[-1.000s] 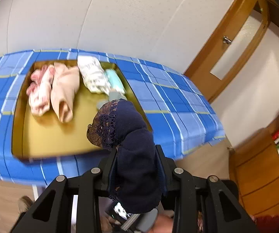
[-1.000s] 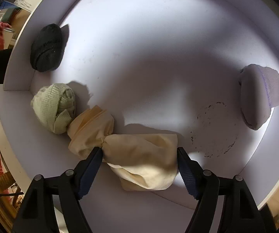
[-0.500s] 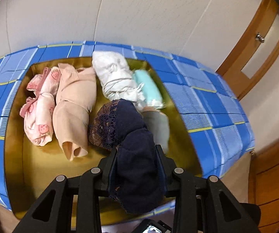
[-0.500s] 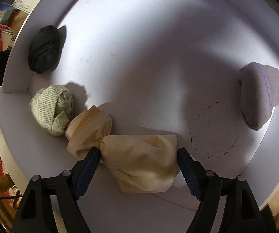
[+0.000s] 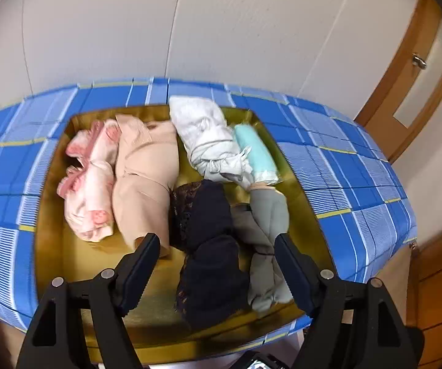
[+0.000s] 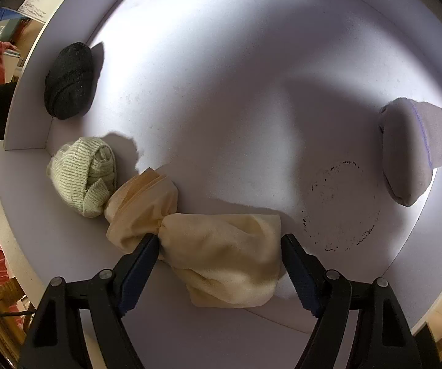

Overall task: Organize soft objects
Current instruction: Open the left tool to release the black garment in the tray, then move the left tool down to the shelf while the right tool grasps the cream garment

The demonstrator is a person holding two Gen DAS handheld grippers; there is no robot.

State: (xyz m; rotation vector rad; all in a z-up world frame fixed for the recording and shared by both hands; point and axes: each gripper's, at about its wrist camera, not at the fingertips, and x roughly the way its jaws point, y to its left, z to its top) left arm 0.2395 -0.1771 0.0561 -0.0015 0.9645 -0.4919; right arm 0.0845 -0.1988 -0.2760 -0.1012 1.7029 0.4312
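I had the left hand-held gripper (image 5: 216,264) over the shallow gold-coloured tray (image 5: 48,203) on the desk with the blue checked cloth (image 5: 343,166), its jaws spread wide apart and holding nothing; the dark navy lace-trimmed fabric roll (image 5: 208,246) lay between them on the tray floor, touching the grey rolled garment (image 5: 267,233) on one side and close to the beige rolled garment (image 5: 144,184) on the other. I judged that roll as set down, so the next move on that side called for backing straight out without snagging the lace. My right hand-held gripper (image 6: 219,264) was also open, its jaws flanking the cream-yellow soft cloth bundle (image 6: 224,255) on the white shelf (image 6: 236,92), one finger touching the pinched waist, the other just beside the bundle; closing on it looked like the step in hand. The near edge of the tray was cut off behind the gripper body, and I could not tell what the bundle's underside rested against.
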